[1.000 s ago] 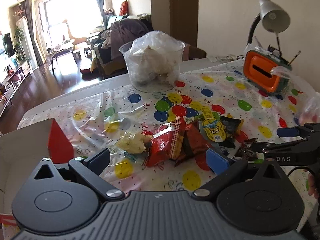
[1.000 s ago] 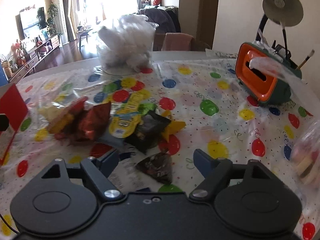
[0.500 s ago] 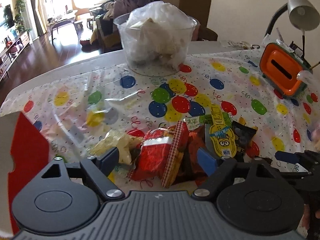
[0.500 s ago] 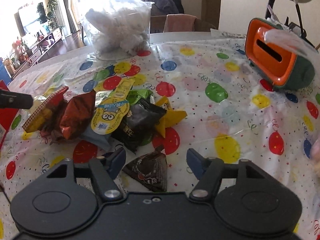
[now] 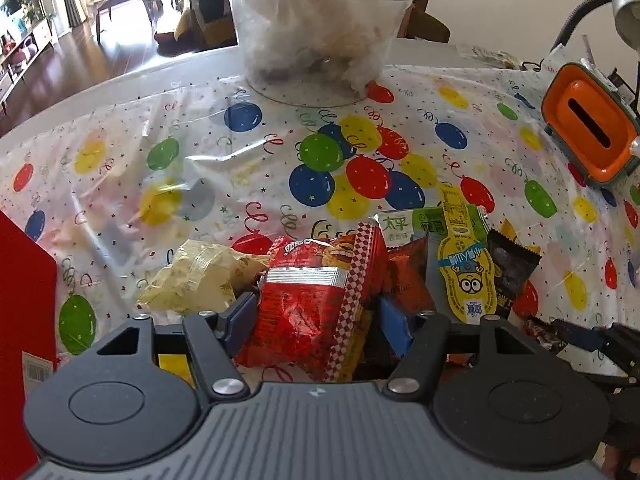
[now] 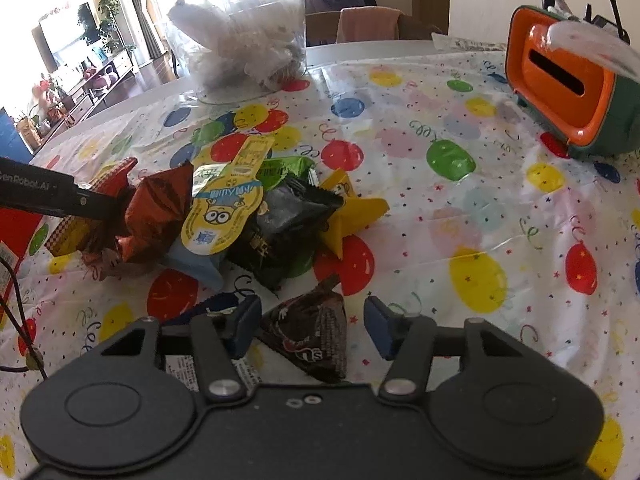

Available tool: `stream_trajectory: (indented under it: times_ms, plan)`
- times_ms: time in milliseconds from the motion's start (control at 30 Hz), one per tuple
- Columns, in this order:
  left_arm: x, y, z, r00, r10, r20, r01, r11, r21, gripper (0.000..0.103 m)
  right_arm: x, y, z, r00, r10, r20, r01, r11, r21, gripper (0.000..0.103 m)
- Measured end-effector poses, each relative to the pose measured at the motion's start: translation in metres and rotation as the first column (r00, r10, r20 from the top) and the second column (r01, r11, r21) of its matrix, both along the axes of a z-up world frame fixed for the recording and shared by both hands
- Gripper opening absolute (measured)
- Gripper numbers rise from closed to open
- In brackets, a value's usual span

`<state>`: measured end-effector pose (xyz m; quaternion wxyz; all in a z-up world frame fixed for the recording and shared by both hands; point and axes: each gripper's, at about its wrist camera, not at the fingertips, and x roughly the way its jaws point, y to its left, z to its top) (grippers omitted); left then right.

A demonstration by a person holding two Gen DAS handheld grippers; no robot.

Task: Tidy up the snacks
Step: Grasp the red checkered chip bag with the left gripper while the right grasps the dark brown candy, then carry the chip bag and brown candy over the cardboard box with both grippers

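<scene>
Two grippers work the snack pile at frame centre. The left gripper (image 5: 316,320), fingers apart, straddles the red packet (image 5: 312,300); closing should secure it. The right gripper (image 6: 312,326), fingers apart, flanks the dark triangular packet (image 6: 310,338) on the surface (image 6: 460,208).

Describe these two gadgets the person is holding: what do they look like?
Both look alike: a matte black body with two round discs, silver pivot screws, black linkage arms and blue finger pads. The left gripper has a ribbed grey housing; from the side it bears white lettering. The right gripper has a smooth black housing.
</scene>
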<state>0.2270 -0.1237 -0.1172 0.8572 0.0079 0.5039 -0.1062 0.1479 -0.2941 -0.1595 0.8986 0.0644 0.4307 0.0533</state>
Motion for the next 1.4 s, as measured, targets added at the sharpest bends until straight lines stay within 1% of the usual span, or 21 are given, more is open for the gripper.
stream_trajectory:
  times_ms: [100, 133, 167, 267, 433, 567, 667, 867, 1000, 1100, 1200, 1267, 1400]
  plan:
    - [0.004, 0.001, -0.002, 1.000, 0.011, -0.022, -0.011, 1.000, -0.022, 0.066, 0.001, -0.001, -0.004, 1.000, 0.000, -0.011, 0.000, 1.000, 0.015, 0.051]
    - [0.004, 0.002, -0.002, 1.000, 0.009, -0.021, -0.010, 1.000, -0.022, 0.064, 0.001, -0.001, -0.004, 1.000, 0.001, -0.012, 0.000, 1.000, 0.018, 0.050]
    - [0.004, 0.001, -0.001, 1.000, 0.004, -0.019, -0.005, 1.000, -0.025, 0.057, 0.000, -0.002, -0.005, 1.000, 0.000, -0.011, 0.001, 1.000, 0.016, 0.049]
    - [0.004, 0.001, 0.000, 1.000, -0.003, -0.027, 0.002, 0.999, -0.042, 0.045, -0.002, -0.002, -0.005, 1.000, 0.002, -0.004, -0.002, 1.000, 0.017, 0.044]
    - [0.004, 0.006, 0.005, 1.000, 0.008, -0.020, -0.009, 0.998, -0.060, 0.033, -0.005, -0.004, -0.002, 1.000, 0.000, 0.015, 0.000, 1.000, 0.013, 0.039]
    - [0.003, 0.012, 0.013, 0.999, 0.033, 0.007, -0.032, 0.997, -0.069, 0.025, -0.009, -0.007, 0.002, 0.999, -0.023, 0.038, 0.023, 1.000, 0.002, 0.032]
    - [0.003, 0.017, 0.018, 0.999, 0.045, 0.021, -0.044, 0.997, -0.069, 0.020, -0.010, -0.009, 0.003, 0.999, -0.022, 0.041, 0.022, 1.000, -0.009, 0.030]
    - [0.004, 0.036, 0.028, 0.996, 0.073, 0.047, -0.069, 0.994, -0.083, 0.015, -0.012, -0.010, 0.011, 0.998, -0.021, 0.057, 0.022, 1.000, -0.017, 0.029]
    - [0.007, 0.054, 0.037, 0.993, 0.113, 0.034, -0.108, 0.986, -0.127, 0.015, -0.016, -0.010, 0.023, 0.997, -0.028, 0.074, 0.028, 1.000, -0.003, 0.029]
    - [0.004, 0.066, 0.045, 0.992, 0.127, 0.026, -0.121, 0.980, -0.159, 0.014, -0.021, -0.007, 0.033, 0.996, -0.028, 0.090, 0.027, 1.000, 0.005, 0.029]
    - [-0.002, 0.077, 0.055, 0.993, 0.117, 0.021, -0.111, 0.976, -0.186, 0.014, -0.026, -0.002, 0.047, 0.994, -0.034, 0.099, 0.032, 0.999, 0.021, 0.029]
    - [-0.008, 0.082, 0.062, 0.994, 0.111, 0.024, -0.104, 0.976, -0.189, 0.014, -0.030, 0.003, 0.057, 0.994, -0.036, 0.107, 0.032, 0.999, 0.035, 0.029]
    - [-0.021, 0.096, 0.077, 0.995, 0.096, 0.036, -0.087, 0.975, -0.207, 0.014, -0.039, 0.021, 0.078, 0.991, -0.017, 0.133, 0.015, 1.000, 0.021, 0.029]
